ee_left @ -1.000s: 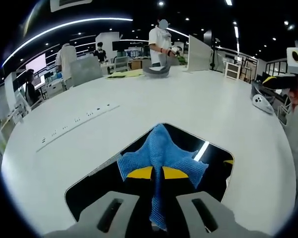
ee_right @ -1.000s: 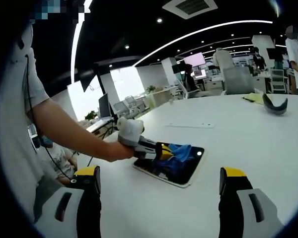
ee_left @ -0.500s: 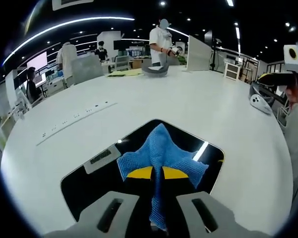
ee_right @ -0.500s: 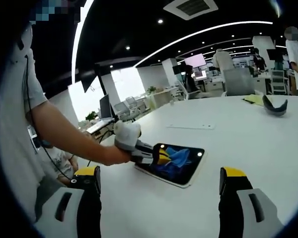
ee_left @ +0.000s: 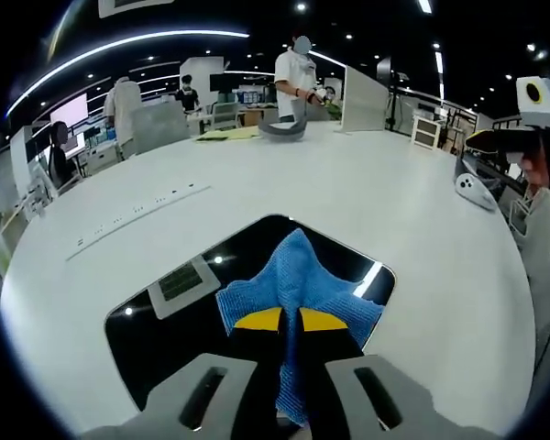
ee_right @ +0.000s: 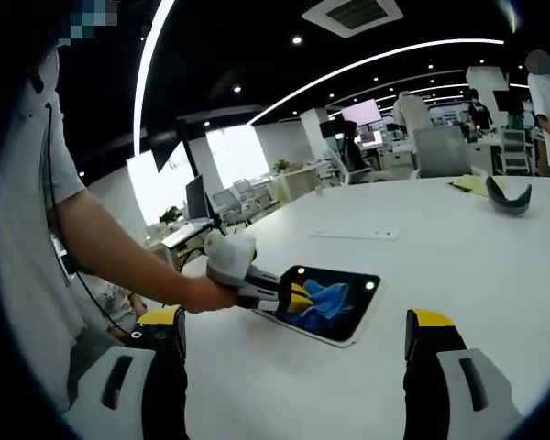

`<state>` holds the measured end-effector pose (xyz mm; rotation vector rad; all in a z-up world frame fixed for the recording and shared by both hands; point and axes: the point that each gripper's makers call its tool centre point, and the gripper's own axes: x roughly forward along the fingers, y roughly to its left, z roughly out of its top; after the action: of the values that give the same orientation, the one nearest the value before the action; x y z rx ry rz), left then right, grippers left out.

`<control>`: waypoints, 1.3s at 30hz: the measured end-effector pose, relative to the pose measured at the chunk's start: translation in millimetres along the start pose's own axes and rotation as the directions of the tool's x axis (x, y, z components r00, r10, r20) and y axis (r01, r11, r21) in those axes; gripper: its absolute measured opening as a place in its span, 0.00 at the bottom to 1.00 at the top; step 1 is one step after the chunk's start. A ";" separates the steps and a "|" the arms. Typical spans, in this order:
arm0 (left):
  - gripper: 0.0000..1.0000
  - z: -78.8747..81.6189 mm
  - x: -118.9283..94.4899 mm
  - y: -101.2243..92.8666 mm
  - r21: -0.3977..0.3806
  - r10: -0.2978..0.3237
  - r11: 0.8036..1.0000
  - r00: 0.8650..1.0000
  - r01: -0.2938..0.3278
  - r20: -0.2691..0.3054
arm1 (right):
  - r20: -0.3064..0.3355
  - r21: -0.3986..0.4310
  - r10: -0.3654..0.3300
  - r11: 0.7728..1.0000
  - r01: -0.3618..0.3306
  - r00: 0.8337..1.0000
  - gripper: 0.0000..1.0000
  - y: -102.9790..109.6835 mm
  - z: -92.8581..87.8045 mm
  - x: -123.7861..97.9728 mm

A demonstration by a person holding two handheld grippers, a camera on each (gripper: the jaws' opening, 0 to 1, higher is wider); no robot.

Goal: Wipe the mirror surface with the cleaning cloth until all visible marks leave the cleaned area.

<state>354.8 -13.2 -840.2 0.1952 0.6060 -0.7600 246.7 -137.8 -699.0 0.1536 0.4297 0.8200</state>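
Observation:
A dark rectangular mirror (ee_left: 156,325) with a pale frame lies flat on the white table; in the right gripper view the mirror (ee_right: 348,316) sits mid-table. A blue cleaning cloth (ee_left: 298,280) rests on its near part, pinched between the yellow-tipped jaws of my left gripper (ee_left: 290,321), which is shut on it. From the right gripper view the left gripper (ee_right: 298,298) presses the cloth (ee_right: 325,295) on the mirror's left half, held by a person's hand. My right gripper (ee_right: 293,335) hovers above the table, open and holding nothing, well short of the mirror.
The round white table (ee_left: 367,202) stretches far ahead. A grey curved object (ee_left: 282,130) lies at its far edge, a white device (ee_left: 475,191) at the right. A power strip slot (ee_left: 137,217) runs on the left. People stand in the background.
The left gripper has pulled the cloth back toward the mirror's near end, so more of the dark glass shows ahead of it. The right gripper has stayed still and open.

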 end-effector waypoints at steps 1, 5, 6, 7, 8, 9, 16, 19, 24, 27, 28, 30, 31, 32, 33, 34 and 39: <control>0.03 -0.3 -0.3 -0.7 0.002 -0.002 1.000 1.000 0.002 -0.001 | -0.001 0.000 -0.001 1.000 0.001 1.000 1.00 -0.1 -0.1 -0.2; 0.03 -2.3 -2.4 -4.2 0.003 -0.004 1.000 1.000 0.004 -0.003 | -0.004 -0.001 0.002 1.000 -0.002 1.000 1.00 0.8 -0.2 0.2; 0.03 -3.1 -3.2 -5.4 0.001 -0.003 1.000 1.000 0.003 -0.002 | -0.006 -0.002 0.005 1.000 -0.005 1.000 1.00 1.5 0.0 0.7; 0.03 -3.6 -3.8 -6.2 -0.003 -0.003 1.000 1.000 0.003 -0.002 | -0.005 -0.003 0.005 1.000 -0.005 1.000 1.00 1.7 0.5 1.1; 0.03 -4.4 -4.9 -7.9 -0.003 -0.003 1.000 1.000 0.003 -0.001 | -0.004 -0.003 0.005 1.000 -0.005 1.000 1.00 1.8 1.2 1.3; 0.03 -5.0 -5.6 -9.2 -0.001 -0.004 1.000 1.000 0.004 -0.001 | -0.003 -0.002 0.005 1.000 -0.005 1.000 1.00 1.7 1.6 1.5; 0.03 -9.9 -11.1 -19.1 -0.001 -0.019 1.000 1.000 0.019 0.007 | -0.002 -0.002 0.008 1.000 -0.008 1.000 1.00 0.1 3.2 3.1; 0.03 -10.7 -11.6 -21.3 -0.006 -0.017 1.000 1.000 0.017 0.006 | -0.003 -0.005 0.012 1.000 -0.012 1.000 1.00 1.1 4.1 4.6; 0.03 -12.7 -14.3 -25.8 -0.008 -0.020 1.000 1.000 0.020 0.010 | -0.003 -0.010 0.022 1.000 -0.022 1.000 1.00 3.2 6.5 7.8; 0.03 -12.8 -14.5 -25.9 -0.012 -0.021 1.000 1.000 0.021 0.012 | -0.004 -0.009 0.026 1.000 -0.026 1.000 1.00 3.8 6.5 8.4; 0.03 -12.8 -14.8 -26.0 -0.014 -0.021 1.000 1.000 0.021 0.010 | -0.004 -0.010 0.026 1.000 -0.026 1.000 1.00 3.8 6.4 8.5; 0.03 -12.9 -15.2 -26.6 -0.014 -0.022 1.000 1.000 0.022 0.009 | -0.017 -0.008 0.026 1.000 -0.026 1.000 1.00 2.6 2.7 9.4; 0.03 -13.1 -15.5 -27.2 -0.009 -0.024 1.000 1.000 0.024 0.007 | -0.022 -0.007 0.025 1.000 -0.026 0.999 1.00 2.6 1.9 9.5; 0.03 -13.5 -15.6 -27.4 -0.004 -0.025 1.000 1.000 0.025 0.004 | -0.020 -0.007 0.027 1.000 -0.027 0.999 1.00 3.1 2.6 9.3; 0.03 -13.7 -15.9 -27.9 -0.003 -0.026 1.000 1.000 0.026 0.003 | -0.014 -0.009 0.029 1.000 -0.029 0.999 1.00 3.8 4.1 9.3; 0.03 -13.7 -16.4 -28.4 -0.003 -0.027 1.000 1.000 0.027 0.003 | -0.010 -0.012 0.028 1.000 -0.028 1.000 1.00 3.6 5.2 9.2; 0.03 -14.1 -17.2 -29.1 -0.003 -0.031 1.000 1.000 0.031 0.002 | -0.007 -0.016 0.020 1.000 -0.020 1.000 1.00 1.2 5.8 9.3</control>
<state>318.6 -18.6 -840.3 0.1826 0.6092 -0.7888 254.0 -129.9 -696.3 0.1408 0.4283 0.8436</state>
